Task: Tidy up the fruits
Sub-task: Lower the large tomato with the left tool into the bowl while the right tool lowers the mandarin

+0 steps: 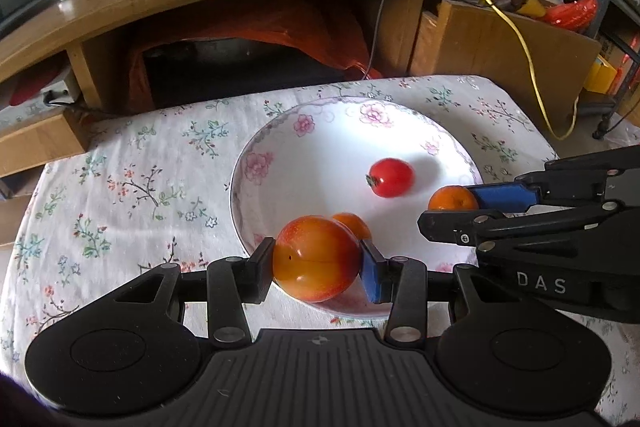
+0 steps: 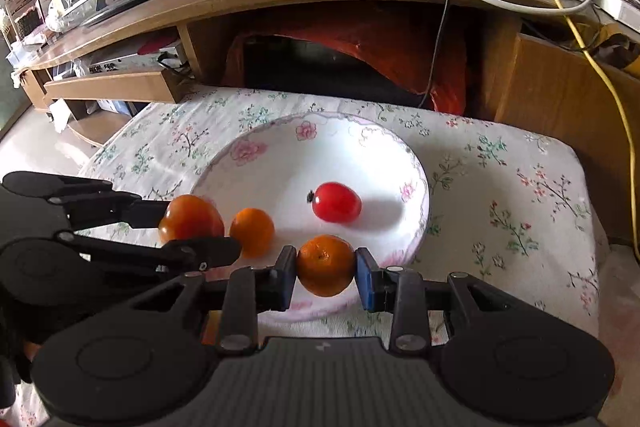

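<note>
Cherry tomato [image 1: 391, 177] and small orange [image 1: 353, 224] sit in bowl [image 1: 256, 163] ahead. Left gripper [image 1: 317, 264] pinches nectarine [image 1: 316, 259], right gripper [image 2: 326, 273] pinches mandarin [image 2: 325, 265]; both over near rim, unreleased.

Left gripper [image 1: 318, 265] angled downward, pads clamped on a held fruit; right gripper [image 2: 326, 267] likewise angled downward, pads clamped on a smaller fruit; grippers side by side.

bowl [image 2: 420, 227] centre open; tomato [image 2: 337, 202], loose orange [image 2: 252, 231] inside; grippers crowd near rim.
</note>
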A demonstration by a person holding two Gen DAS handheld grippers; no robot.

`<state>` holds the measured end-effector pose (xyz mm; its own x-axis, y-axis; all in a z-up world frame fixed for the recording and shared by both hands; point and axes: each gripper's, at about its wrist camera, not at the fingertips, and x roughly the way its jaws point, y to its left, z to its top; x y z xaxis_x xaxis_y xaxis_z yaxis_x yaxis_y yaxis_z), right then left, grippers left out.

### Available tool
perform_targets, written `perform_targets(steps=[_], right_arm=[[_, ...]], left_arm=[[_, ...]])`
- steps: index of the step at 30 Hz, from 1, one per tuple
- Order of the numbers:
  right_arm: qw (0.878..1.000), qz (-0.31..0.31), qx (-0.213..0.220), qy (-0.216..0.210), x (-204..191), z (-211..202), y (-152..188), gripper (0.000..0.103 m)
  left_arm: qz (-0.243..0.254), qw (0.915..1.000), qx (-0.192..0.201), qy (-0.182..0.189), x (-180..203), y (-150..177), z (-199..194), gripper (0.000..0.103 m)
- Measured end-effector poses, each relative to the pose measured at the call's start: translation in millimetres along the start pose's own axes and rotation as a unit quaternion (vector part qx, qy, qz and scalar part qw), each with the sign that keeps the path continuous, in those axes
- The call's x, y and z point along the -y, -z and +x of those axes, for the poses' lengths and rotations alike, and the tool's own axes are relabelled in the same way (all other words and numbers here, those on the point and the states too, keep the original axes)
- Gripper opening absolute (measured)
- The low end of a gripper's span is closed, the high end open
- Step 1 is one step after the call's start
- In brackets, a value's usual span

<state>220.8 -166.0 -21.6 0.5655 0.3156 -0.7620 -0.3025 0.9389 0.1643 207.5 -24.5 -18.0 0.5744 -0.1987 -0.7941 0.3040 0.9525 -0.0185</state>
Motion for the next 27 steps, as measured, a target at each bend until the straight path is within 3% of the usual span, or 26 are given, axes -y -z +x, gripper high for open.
perform_targets(steps=[27], right_arm=[[0.997,0.066,0.009,-0.032,30.4,18.9,-16.6,0.033]], left_arm=[[-0.041,0.9986,0.025,0.021,-12.9,-23.5,16.6,0.052]])
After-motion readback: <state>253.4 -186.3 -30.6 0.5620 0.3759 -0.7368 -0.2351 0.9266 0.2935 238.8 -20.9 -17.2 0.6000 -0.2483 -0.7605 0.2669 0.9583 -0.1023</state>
